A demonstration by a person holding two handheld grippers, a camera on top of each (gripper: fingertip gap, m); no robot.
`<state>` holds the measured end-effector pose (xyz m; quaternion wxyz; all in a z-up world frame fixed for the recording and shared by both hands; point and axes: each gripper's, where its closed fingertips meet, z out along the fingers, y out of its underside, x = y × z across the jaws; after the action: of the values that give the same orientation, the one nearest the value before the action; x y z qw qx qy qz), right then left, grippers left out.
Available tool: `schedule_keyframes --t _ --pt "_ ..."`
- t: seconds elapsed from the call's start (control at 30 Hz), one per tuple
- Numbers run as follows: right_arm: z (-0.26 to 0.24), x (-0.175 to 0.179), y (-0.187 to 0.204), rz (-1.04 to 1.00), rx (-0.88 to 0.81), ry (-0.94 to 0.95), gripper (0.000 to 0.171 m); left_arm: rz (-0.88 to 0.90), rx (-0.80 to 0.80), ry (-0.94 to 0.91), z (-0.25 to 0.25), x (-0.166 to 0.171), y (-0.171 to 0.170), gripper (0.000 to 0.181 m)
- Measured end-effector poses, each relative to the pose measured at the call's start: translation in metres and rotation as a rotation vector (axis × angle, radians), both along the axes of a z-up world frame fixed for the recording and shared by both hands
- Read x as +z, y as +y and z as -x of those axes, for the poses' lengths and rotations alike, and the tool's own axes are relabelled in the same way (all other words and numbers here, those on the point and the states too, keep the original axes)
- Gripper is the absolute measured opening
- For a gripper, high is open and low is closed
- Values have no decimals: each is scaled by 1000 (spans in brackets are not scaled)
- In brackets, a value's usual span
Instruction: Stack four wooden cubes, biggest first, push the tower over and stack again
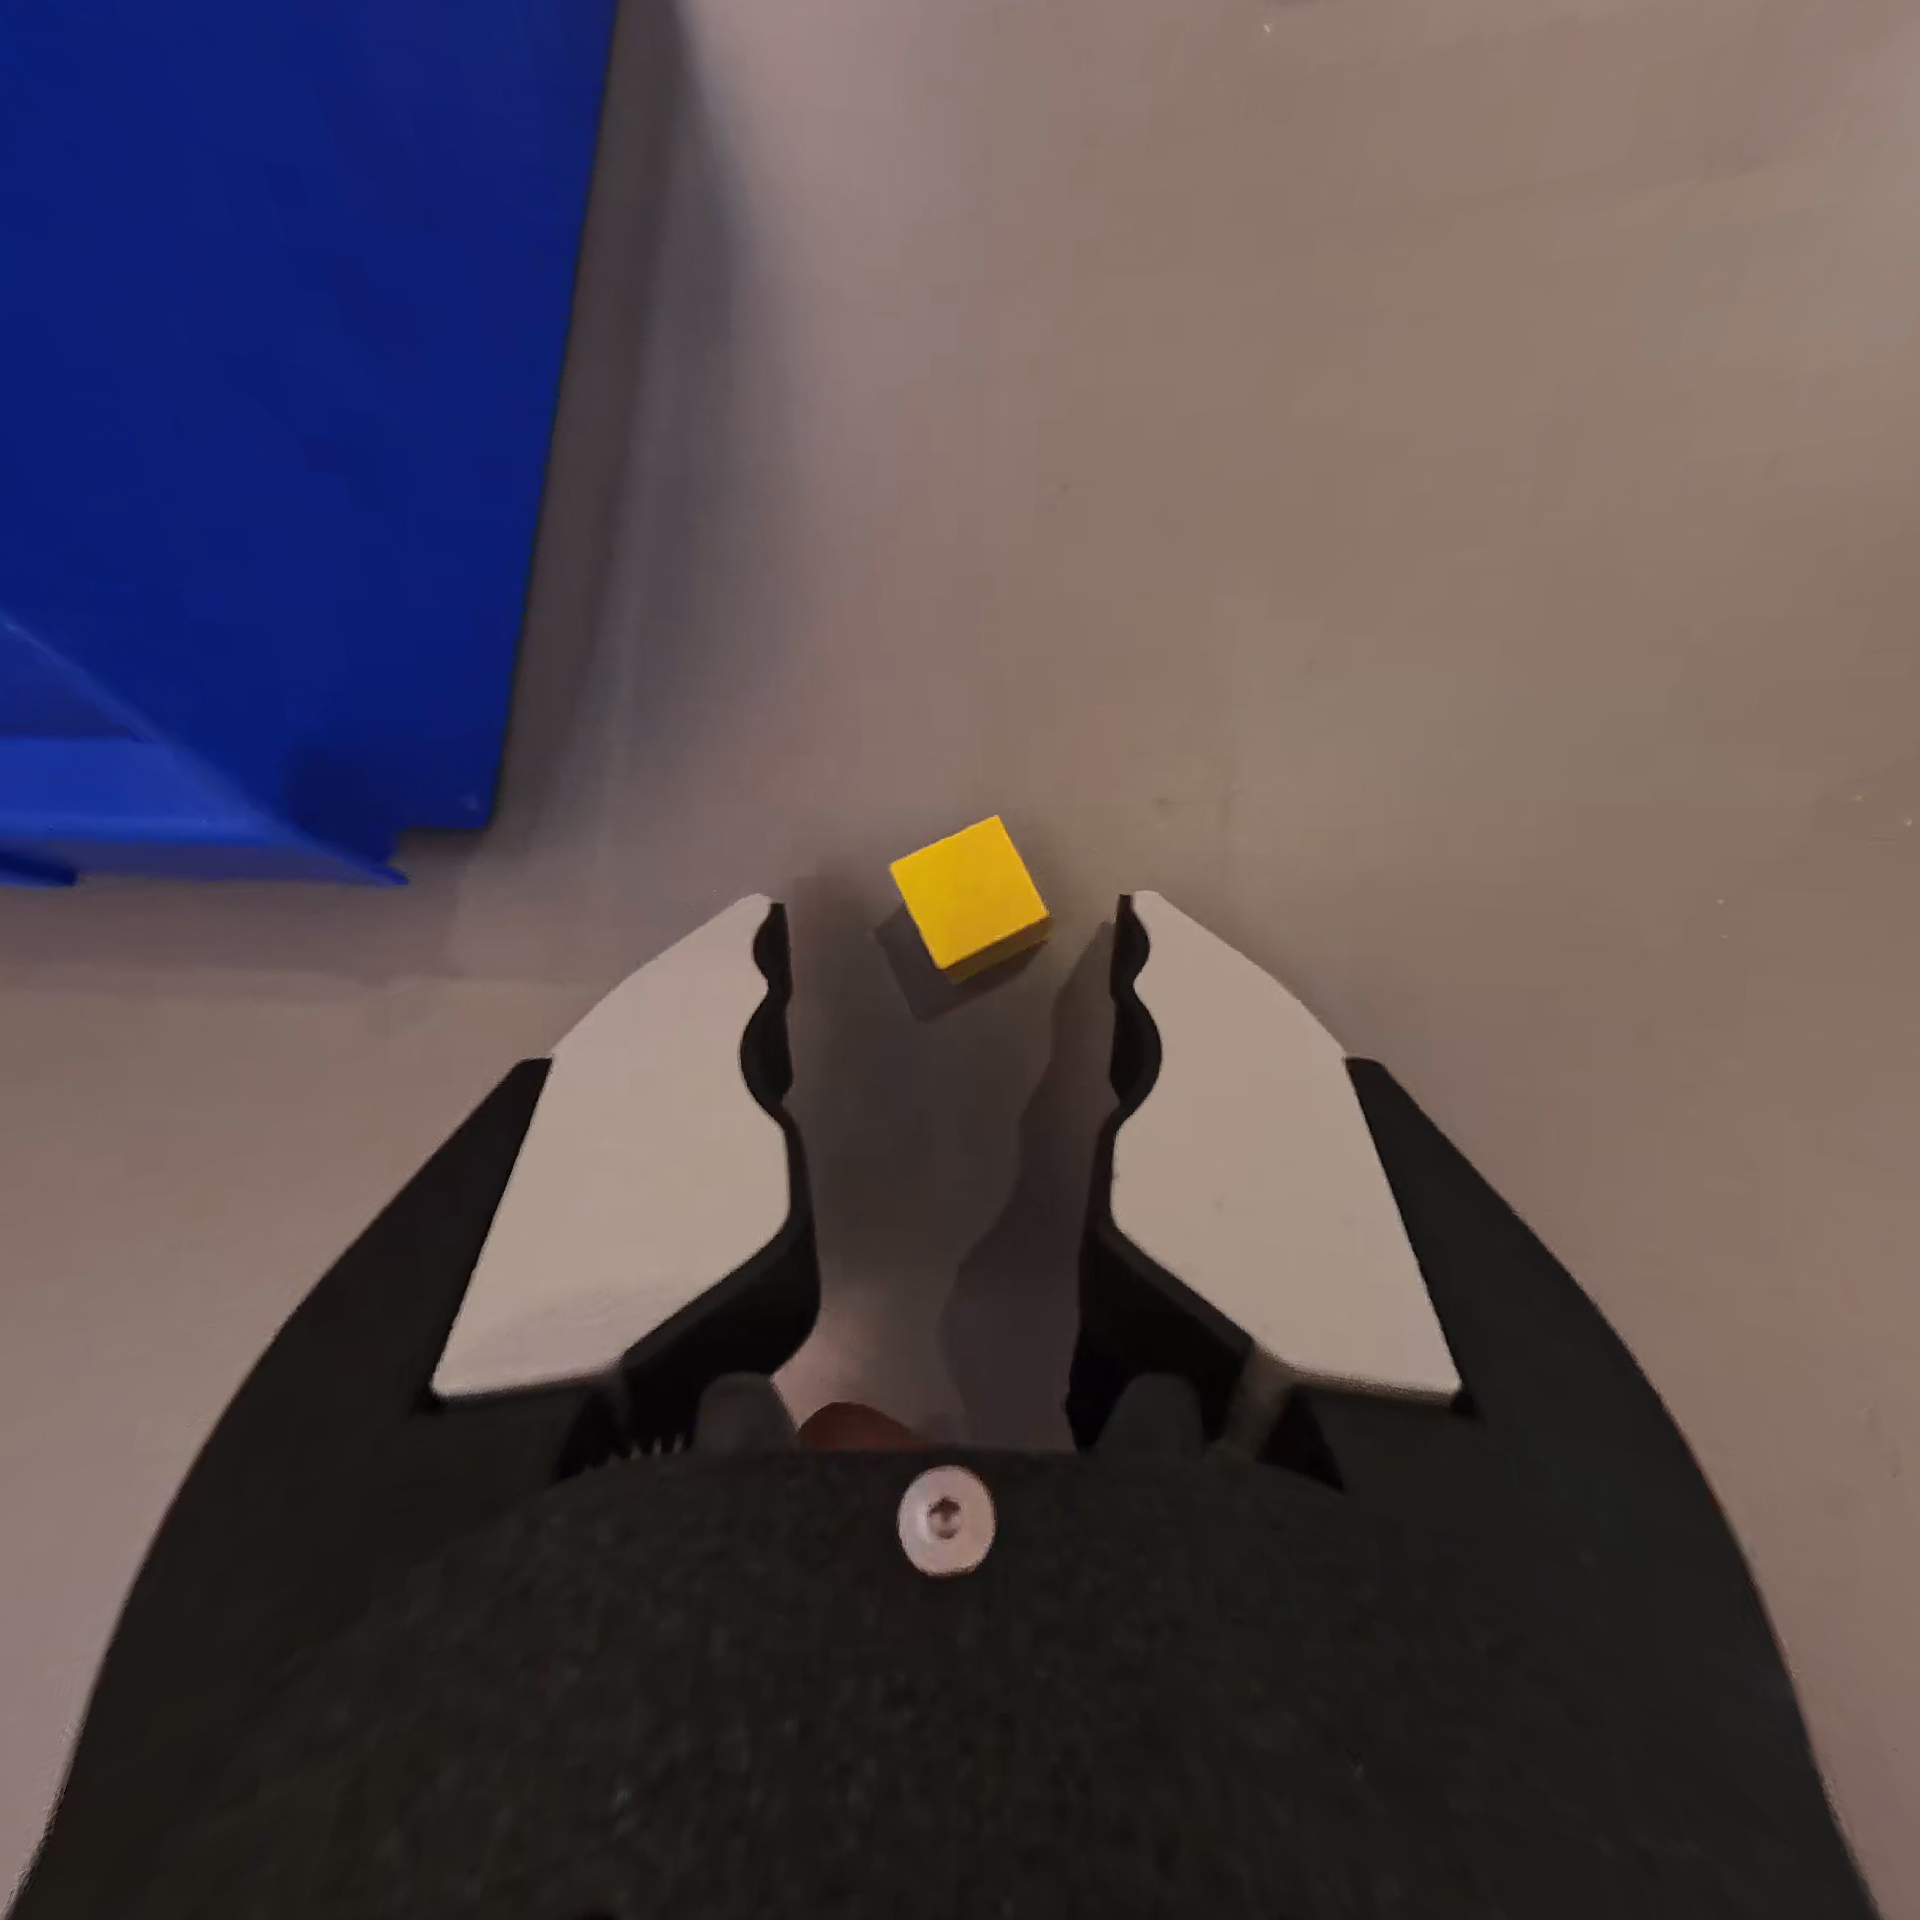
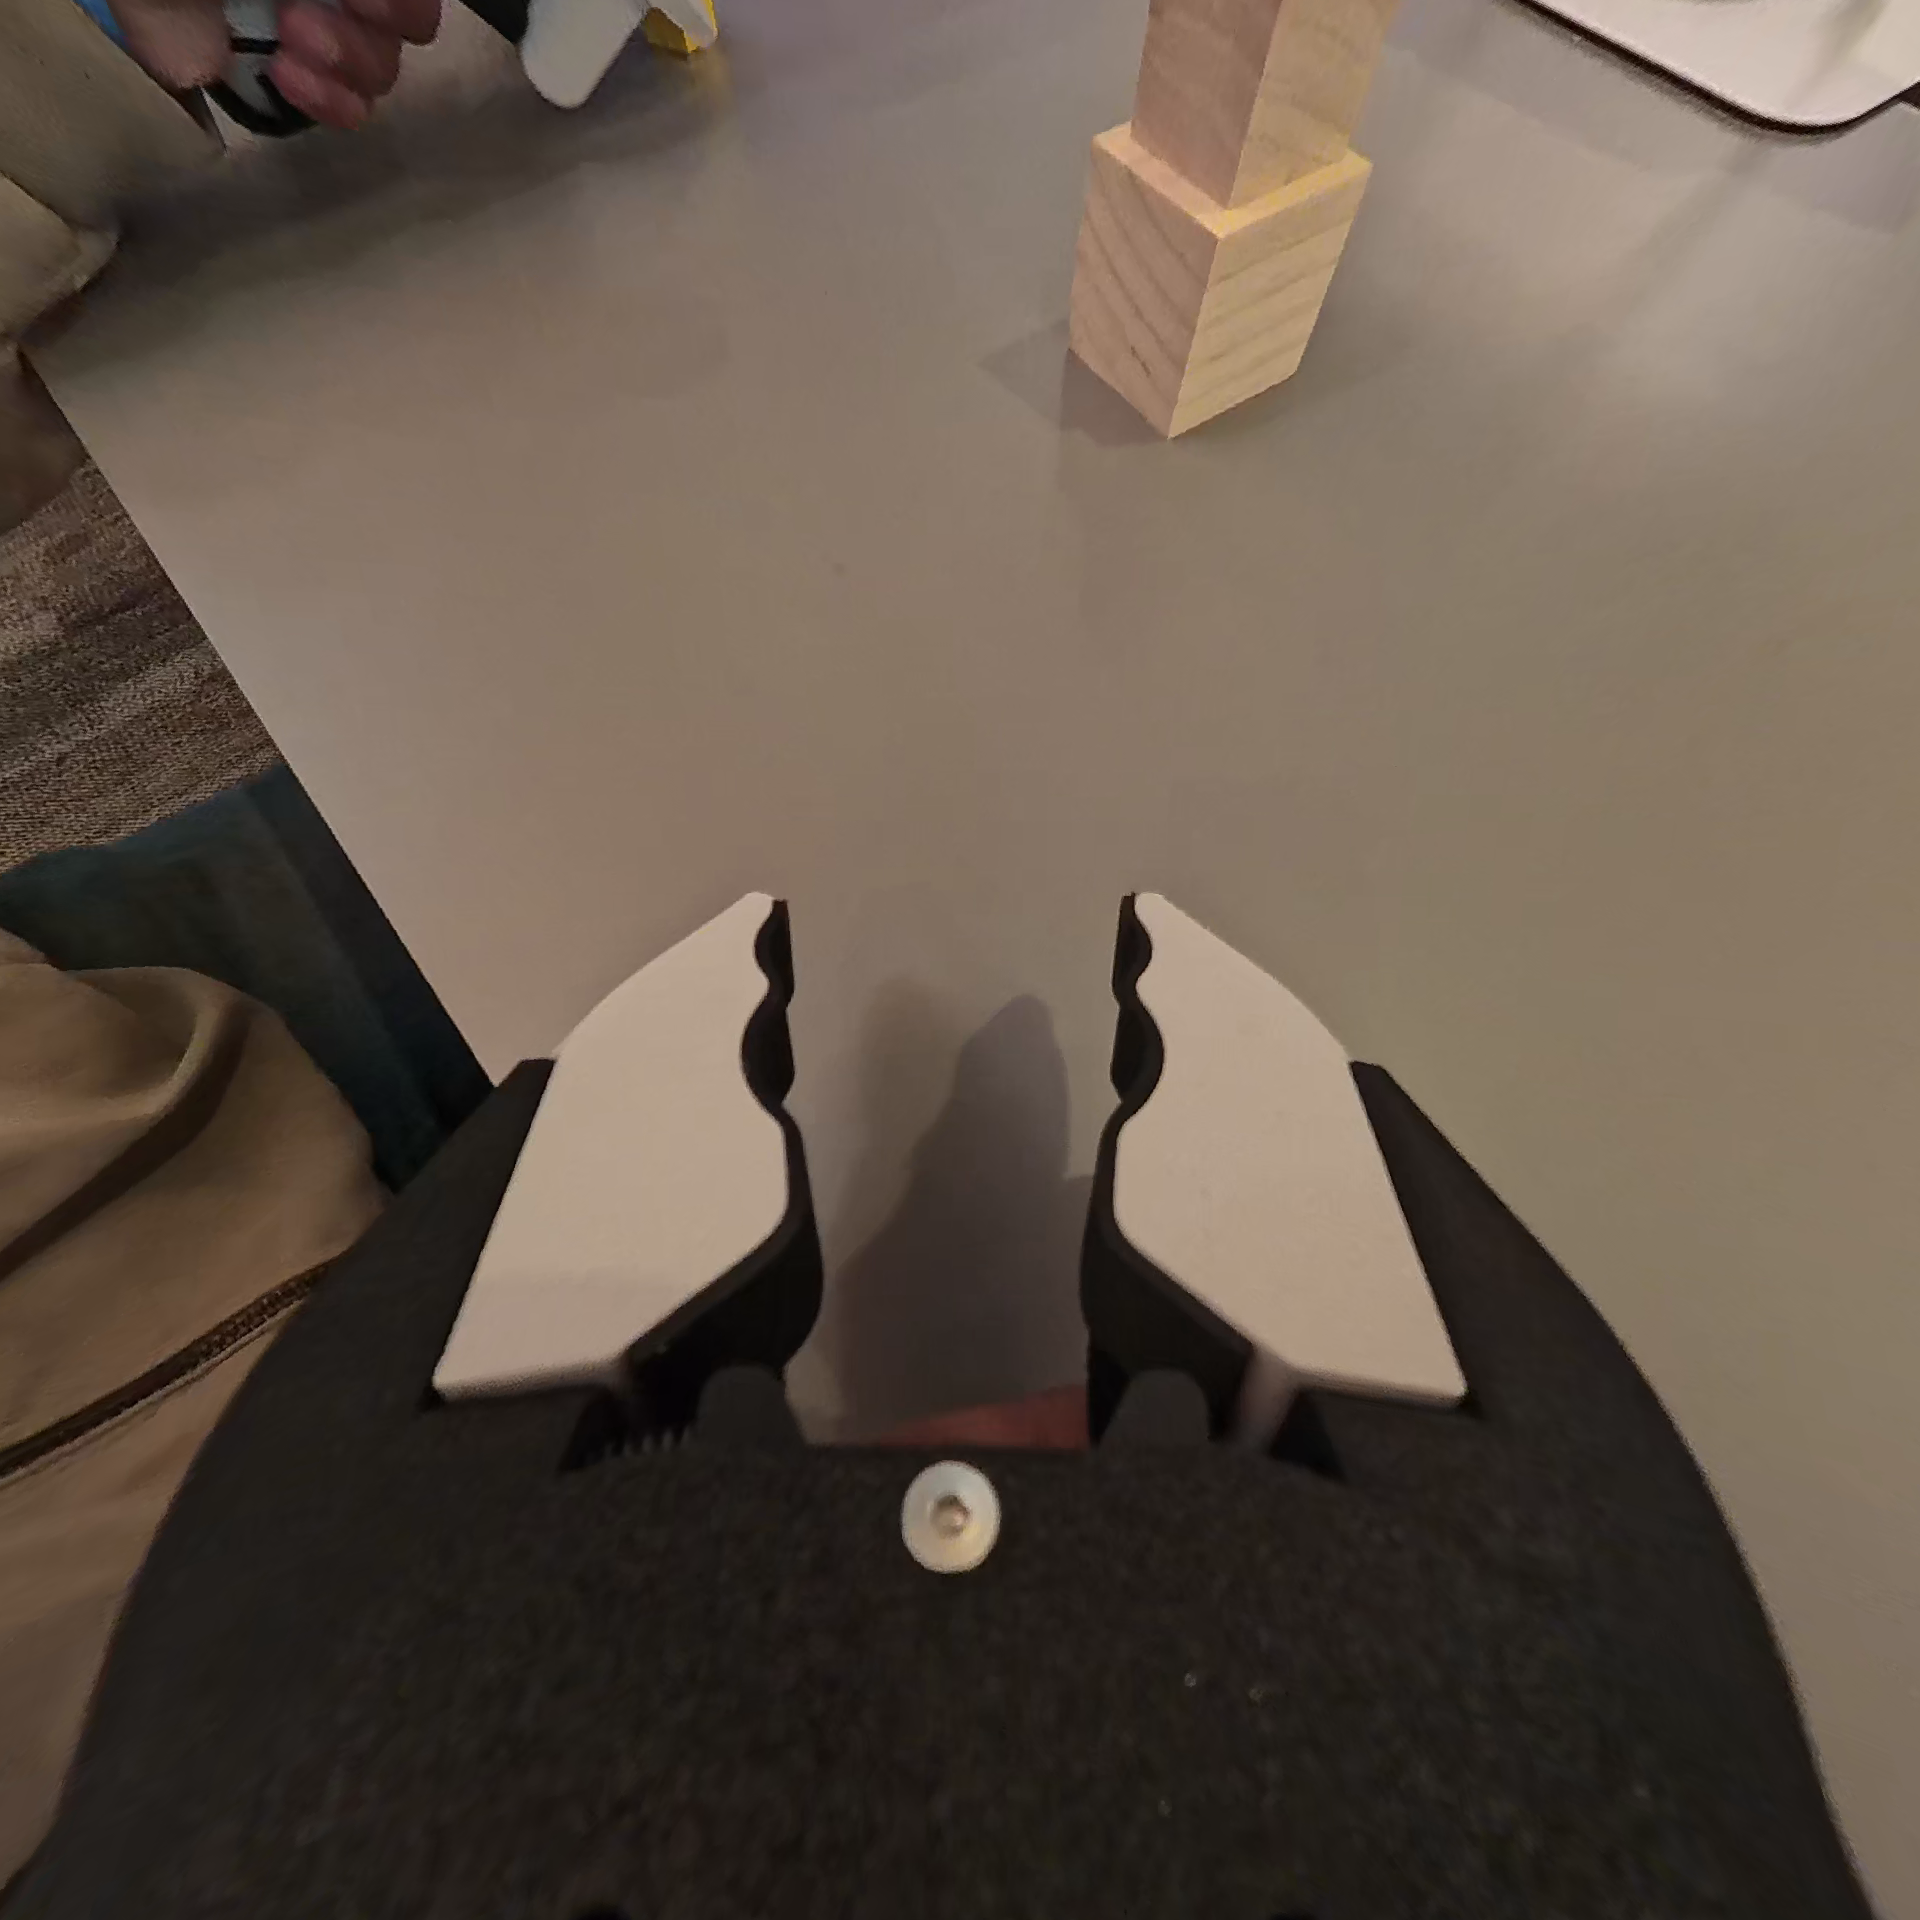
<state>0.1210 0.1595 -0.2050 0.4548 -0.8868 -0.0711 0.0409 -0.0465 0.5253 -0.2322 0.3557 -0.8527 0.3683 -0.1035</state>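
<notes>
- While its jaws stand spread with nothing between them, the left hand-held gripper [image 1: 951, 914] hangs over the grey worktop [image 1: 1351, 520], and a small yellow cube [image 1: 968, 896] lies on the surface just past the fingertips, roughly centred in the gap and touching neither finger.
- The yellow cube sits turned at an angle to the fingers, casting a short shadow toward the near left.
- Farther off to the left, a blue plastic bin [image 1: 270, 416] rests on the worktop, well apart from the cube.
- The right hand-held gripper [image 2: 951, 914] is likewise spread wide and empty, held above a bare stretch of worktop.
- To its far right stands a tower of pale wooden cubes: a large wooden cube [image 2: 1205, 281] at the base carries a smaller wooden cube [image 2: 1236, 94] upright on top, and the tower's upper end runs out of view.
- At the far left of the right wrist view, a person's hand [image 2: 332, 62] holds the other gripper, with a bit of yellow just beside its white fingers.
- A white mat [image 2: 1766, 62] lies at the far right corner.
</notes>
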Motion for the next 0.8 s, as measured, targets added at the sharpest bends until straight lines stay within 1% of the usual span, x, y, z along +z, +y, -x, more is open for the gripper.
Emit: schedule_keyframes --t 0.03,0.07,0.1,0.33,0.4,0.5,0.6,0.7,0.77,0.8 --pt "0 -1 0 1 2 3 59 -4 -1 1 -2 -2 -1 48" --pt "1 -1 0 2 4 4 59 -5 -10 -6 -4 -2 -2 28" --pt "1 -2 0 4 7 5 59 -11 -6 -13 -6 -3 -2 22" --pt "2 -4 0 10 17 6 58 -11 -25 -9 -9 -3 -3 22" --pt "2 -3 -1 9 16 7 58 -23 -48 -19 -13 2 -5 22" --pt "2 -1 -1 6 15 4 58 -109 -101 -66 -26 32 -8 22" --pt "1 0 -1 3 16 1 58 -235 -225 -130 -54 81 -26 22" --pt "1 1 -2 4 16 -3 58 -358 -428 -174 -93 130 -60 22" --pt "1 0 -2 6 15 -5 58 -385 -599 -199 -121 153 -89 22" --pt "1 0 -2 7 16 -6 58 -385 -655 -210 -133 161 -100 22"
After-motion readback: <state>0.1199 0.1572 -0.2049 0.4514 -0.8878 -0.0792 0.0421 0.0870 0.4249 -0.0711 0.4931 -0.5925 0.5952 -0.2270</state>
